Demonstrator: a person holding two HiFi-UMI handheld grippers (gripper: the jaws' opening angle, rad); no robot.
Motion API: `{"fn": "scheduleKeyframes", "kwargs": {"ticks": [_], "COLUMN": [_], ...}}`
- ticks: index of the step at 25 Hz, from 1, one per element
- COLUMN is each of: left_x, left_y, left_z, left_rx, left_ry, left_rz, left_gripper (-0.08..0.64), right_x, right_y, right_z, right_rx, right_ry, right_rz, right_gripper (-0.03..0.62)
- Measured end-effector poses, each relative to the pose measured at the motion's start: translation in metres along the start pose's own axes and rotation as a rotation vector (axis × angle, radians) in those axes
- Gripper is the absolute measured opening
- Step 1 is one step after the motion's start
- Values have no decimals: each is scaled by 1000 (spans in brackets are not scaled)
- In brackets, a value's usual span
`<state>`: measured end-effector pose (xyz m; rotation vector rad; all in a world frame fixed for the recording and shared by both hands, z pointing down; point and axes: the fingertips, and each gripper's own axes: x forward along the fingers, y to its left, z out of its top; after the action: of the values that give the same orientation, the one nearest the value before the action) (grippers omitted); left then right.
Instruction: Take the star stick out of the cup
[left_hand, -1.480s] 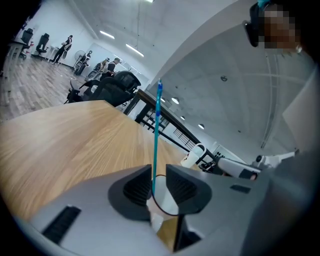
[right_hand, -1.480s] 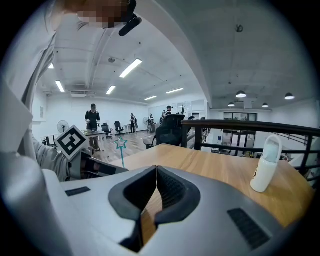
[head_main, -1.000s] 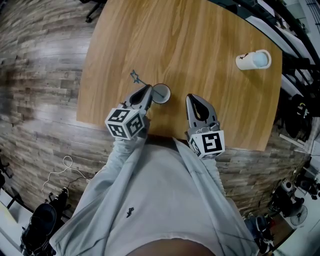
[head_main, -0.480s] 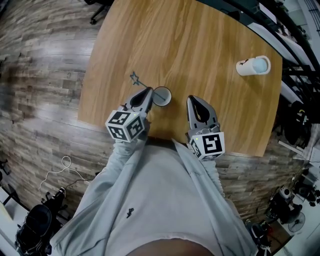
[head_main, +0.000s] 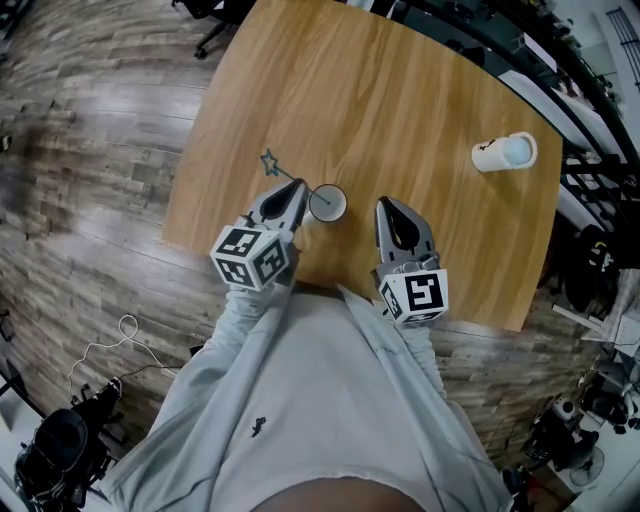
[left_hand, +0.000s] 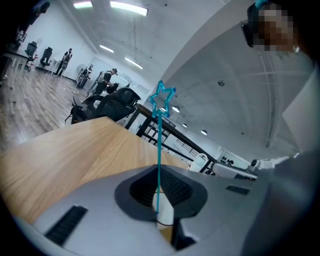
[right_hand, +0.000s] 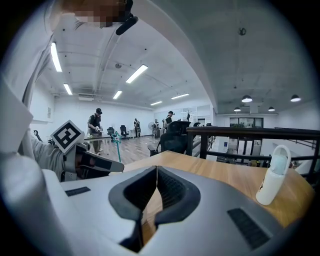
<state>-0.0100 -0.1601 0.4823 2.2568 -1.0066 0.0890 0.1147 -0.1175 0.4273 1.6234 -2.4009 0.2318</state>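
The left gripper (left_hand: 159, 212) fingers (left_hand: 135, 192) were closed on the star stick (left_hand: 159, 140), pinching its thin shaft low down. The stick leaned toward the counter's (head_main: 400, 100) left edge, star uppermost, lower end at the cup (head_main: 327, 202). The cup stood near the near edge. The right gripper (right_hand: 156, 175) fingers (right_hand: 172, 190) were shut together, empty, beside the cup.

The thin teal star-topped stick (left_hand: 159, 145) loses its lower end between the pressed-together jaws of the grey left gripper (left_hand: 159, 172), which cover most of the small white cup (left_hand: 165, 210).
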Motion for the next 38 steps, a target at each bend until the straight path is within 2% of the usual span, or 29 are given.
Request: {"fn": "scheduleKeyframes", "kwargs": {"ticks": [11,24,30,38], "left_x": [-16,-44,-57,-60], "left_y": [-10,-18,-24,-23], "left_z": [39,84,88,81], "left_rx": [74,309,432,461], "left_ry": [-85,-151,-143,-119], "left_rz": [15,110,158,185], "left_gripper": [29,29,29,28], "right_x": [-1,-2,-2,-5], "right_y": [-4,-21,-28,-35], "right_z": [17,32,40,47], "right_rx": [-14,-6,-10,-6], "right_ry": [-48,-102,-126,-148], "right_rz": [14,15,6,-14], "right_gripper": [17,17,17,17]}}
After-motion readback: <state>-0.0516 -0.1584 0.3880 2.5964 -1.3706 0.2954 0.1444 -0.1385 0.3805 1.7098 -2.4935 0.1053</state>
